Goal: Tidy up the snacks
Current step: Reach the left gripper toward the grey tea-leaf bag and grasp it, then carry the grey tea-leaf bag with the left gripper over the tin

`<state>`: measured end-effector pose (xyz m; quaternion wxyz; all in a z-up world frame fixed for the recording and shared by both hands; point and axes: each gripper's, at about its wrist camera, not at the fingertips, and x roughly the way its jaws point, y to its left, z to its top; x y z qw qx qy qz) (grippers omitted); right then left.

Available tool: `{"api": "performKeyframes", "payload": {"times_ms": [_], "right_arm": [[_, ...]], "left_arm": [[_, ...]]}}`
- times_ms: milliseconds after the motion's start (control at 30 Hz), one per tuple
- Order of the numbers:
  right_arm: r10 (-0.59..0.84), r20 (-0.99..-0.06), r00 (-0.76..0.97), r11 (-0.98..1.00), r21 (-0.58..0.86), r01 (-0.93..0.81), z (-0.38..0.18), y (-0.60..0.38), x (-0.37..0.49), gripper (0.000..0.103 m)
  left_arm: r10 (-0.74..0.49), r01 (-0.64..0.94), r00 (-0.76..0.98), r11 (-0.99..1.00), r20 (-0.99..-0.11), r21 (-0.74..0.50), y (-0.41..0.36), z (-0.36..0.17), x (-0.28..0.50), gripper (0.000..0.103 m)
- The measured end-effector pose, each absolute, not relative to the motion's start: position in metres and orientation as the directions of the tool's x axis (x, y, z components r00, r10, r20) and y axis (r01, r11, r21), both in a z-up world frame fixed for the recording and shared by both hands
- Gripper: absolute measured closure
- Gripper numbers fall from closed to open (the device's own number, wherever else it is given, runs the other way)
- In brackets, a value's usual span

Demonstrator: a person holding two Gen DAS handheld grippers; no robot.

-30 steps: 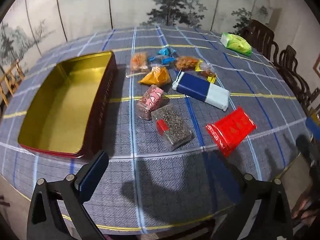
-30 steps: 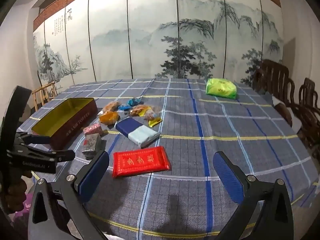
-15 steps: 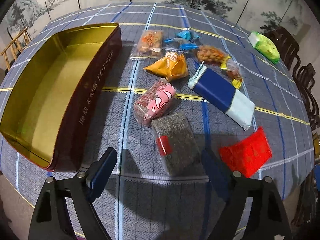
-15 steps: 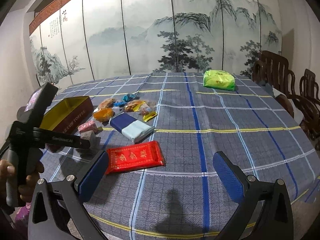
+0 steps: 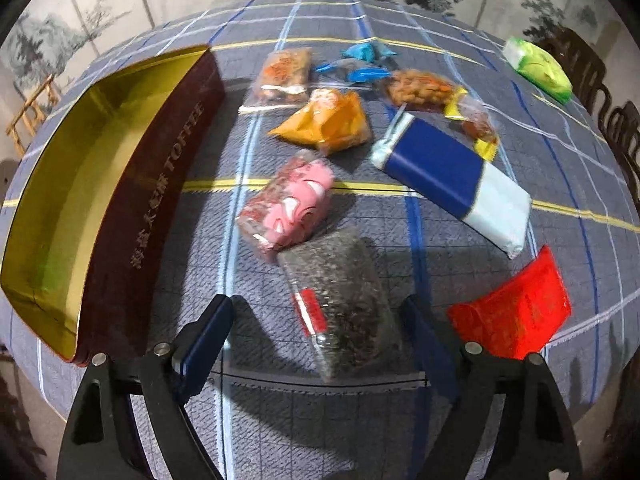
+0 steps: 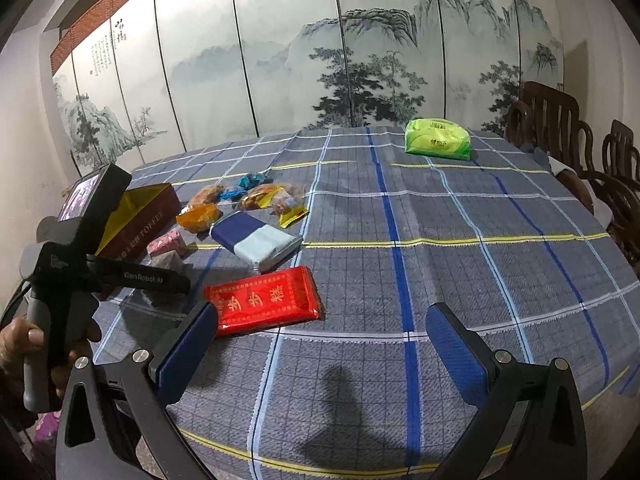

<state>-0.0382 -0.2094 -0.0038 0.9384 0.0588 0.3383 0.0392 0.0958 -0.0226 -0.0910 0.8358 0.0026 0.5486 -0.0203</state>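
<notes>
An open toffee tin (image 5: 100, 184) with a gold inside stands at the left; it also shows in the right wrist view (image 6: 140, 216). Snack packs lie to its right: a dark seed pack (image 5: 340, 300), a pink pack (image 5: 288, 204), an orange pack (image 5: 328, 120), a blue and white pack (image 5: 452, 180) and a red pack (image 5: 516, 312). My left gripper (image 5: 316, 328) is open, its fingers on either side of the dark seed pack's near end. My right gripper (image 6: 320, 344) is open and empty above bare cloth, right of the red pack (image 6: 264, 300).
The round table (image 6: 460, 240) has a blue checked cloth. A green tissue pack (image 6: 438, 142) lies at the far side. Small sweets and nut bags (image 5: 420, 88) lie behind the packs. Wooden chairs (image 6: 580, 160) stand at the right. A painted screen stands behind.
My left gripper has moved forward and down, so its open fingers now flank the dark seed pack. My right gripper has stayed nearly still.
</notes>
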Motion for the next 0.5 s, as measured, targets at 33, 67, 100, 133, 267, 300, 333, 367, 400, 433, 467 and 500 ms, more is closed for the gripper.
{"api": "performKeyframes", "payload": {"times_ms": [33, 67, 100, 133, 267, 300, 333, 367, 400, 433, 467, 500], "right_arm": [[0.114, -0.632, 0.767, 0.99, 0.139, -0.032, -0.005, -0.21, -0.037, 0.0], [0.115, -0.634, 0.765, 0.989, 0.143, -0.029, -0.006, -0.211, -0.036, 0.0], [0.116, -0.636, 0.763, 0.989, 0.147, -0.027, -0.007, -0.211, -0.035, 0.0], [0.117, -0.639, 0.76, 0.988, 0.151, -0.026, -0.008, -0.211, -0.035, 0.0], [0.117, -0.647, 0.753, 0.988, 0.155, -0.021, -0.009, -0.212, -0.033, 0.0], [0.116, -0.647, 0.754, 0.988, 0.154, -0.019, -0.009, -0.212, -0.033, 0.0], [0.114, -0.646, 0.755, 0.988, 0.153, -0.019, -0.009, -0.213, -0.034, 0.0], [0.111, -0.645, 0.756, 0.988, 0.151, -0.017, -0.008, -0.213, -0.034, 0.0], [0.108, -0.645, 0.757, 0.989, 0.148, -0.015, -0.008, -0.213, -0.034, 0.0], [0.104, -0.647, 0.756, 0.989, 0.145, -0.012, -0.007, -0.213, -0.035, 0.0], [0.102, -0.648, 0.755, 0.989, 0.144, -0.01, -0.007, -0.213, -0.035, 0.0], [0.101, -0.648, 0.755, 0.989, 0.145, -0.009, -0.006, -0.213, -0.035, 0.0]], "left_arm": [[-0.038, 0.068, 0.416, 0.998, -0.909, -0.011, -0.026, -0.091, 0.094, 0.026], [-0.046, 0.081, 0.425, 0.997, -0.904, -0.012, -0.027, -0.09, 0.093, 0.03], [-0.049, 0.089, 0.435, 0.996, -0.899, -0.011, -0.029, -0.089, 0.092, 0.045], [-0.05, 0.103, 0.447, 0.995, -0.893, -0.005, -0.032, -0.086, 0.091, 0.068], [-0.036, 0.141, 0.456, 0.989, -0.889, 0.032, -0.039, -0.083, 0.086, 0.071], [-0.038, 0.146, 0.46, 0.989, -0.887, 0.033, -0.04, -0.083, 0.083, 0.072], [-0.067, 0.156, 0.453, 0.988, -0.889, 0.005, -0.039, -0.083, 0.079, 0.072], [-0.093, 0.161, 0.452, 0.987, -0.887, -0.022, -0.037, -0.081, 0.075, 0.072], [-0.099, 0.162, 0.459, 0.986, -0.883, -0.026, -0.037, -0.078, 0.072, 0.072], [-0.107, 0.171, 0.473, 0.985, -0.874, -0.028, -0.037, -0.073, 0.066, 0.072], [-0.114, 0.179, 0.485, 0.983, -0.867, -0.029, -0.037, -0.068, 0.062, 0.072], [-0.117, 0.183, 0.496, 0.983, -0.86, -0.028, -0.037, -0.063, 0.059, 0.072]]}}
